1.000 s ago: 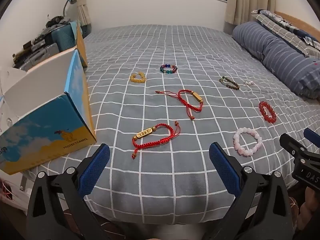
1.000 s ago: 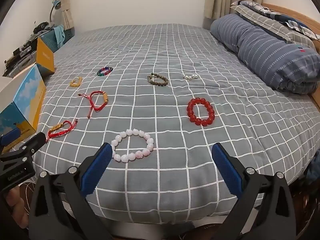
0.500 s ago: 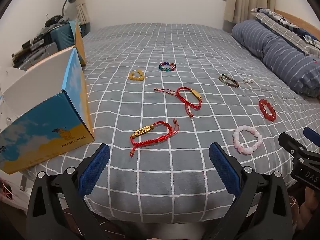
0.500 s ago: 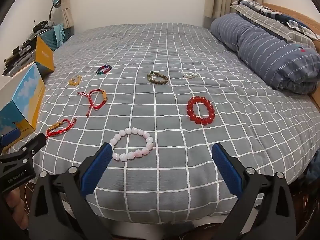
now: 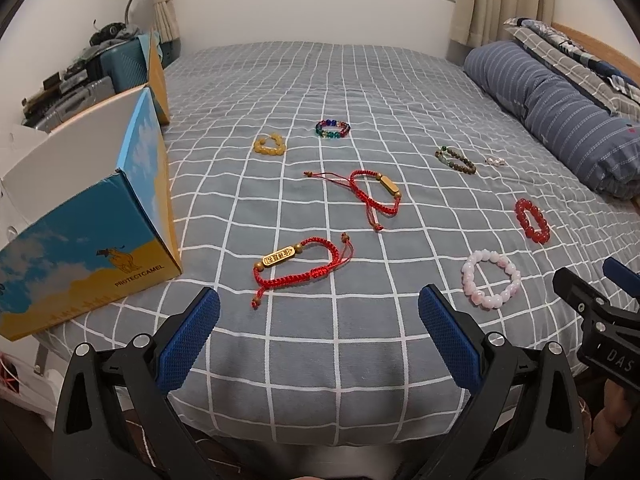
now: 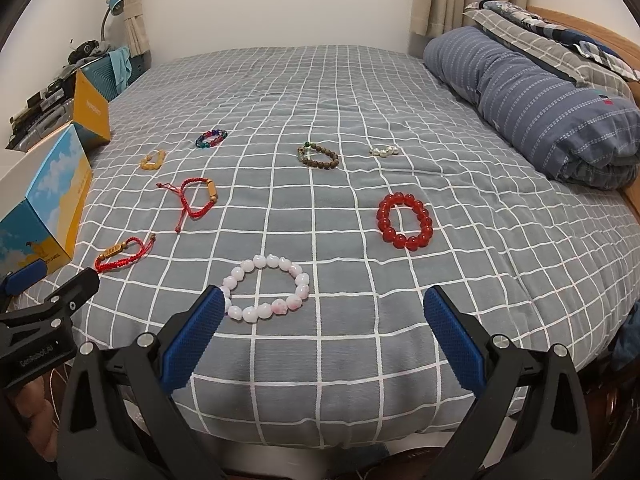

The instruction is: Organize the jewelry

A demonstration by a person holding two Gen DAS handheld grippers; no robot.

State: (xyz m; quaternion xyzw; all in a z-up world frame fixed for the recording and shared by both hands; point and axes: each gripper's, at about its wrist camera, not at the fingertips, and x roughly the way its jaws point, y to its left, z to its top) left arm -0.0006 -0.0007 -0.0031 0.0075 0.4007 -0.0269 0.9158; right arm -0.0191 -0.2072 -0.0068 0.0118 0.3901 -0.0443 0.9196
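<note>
Several bracelets lie spread on a grey checked bedspread point(image 5: 360, 80). A red cord bracelet with a gold tag point(image 5: 300, 268) lies just ahead of my left gripper point(image 5: 320, 336), which is open and empty. A pink bead bracelet point(image 6: 266, 294) rests right in front of my right gripper point(image 6: 320, 340), also open and empty. Further off are a second red cord bracelet point(image 5: 372, 196), a red bead bracelet point(image 6: 404, 221), a yellow one point(image 5: 270, 146), a multicolour one point(image 5: 332, 129), a brown one point(image 6: 319, 156) and a small white one point(image 6: 384, 151).
An open blue and yellow cardboard box point(image 5: 88, 232) stands at the bed's left edge, its flap point(image 6: 91, 112) raised. A rolled striped duvet point(image 6: 540, 112) lies along the right side. Clutter and a lamp sit by the left wall. A hand point(image 6: 32, 412) holds the left gripper.
Both grippers have edged slightly forward toward the bed; the bracelets sit a little nearer in both views. Nothing was picked up.
</note>
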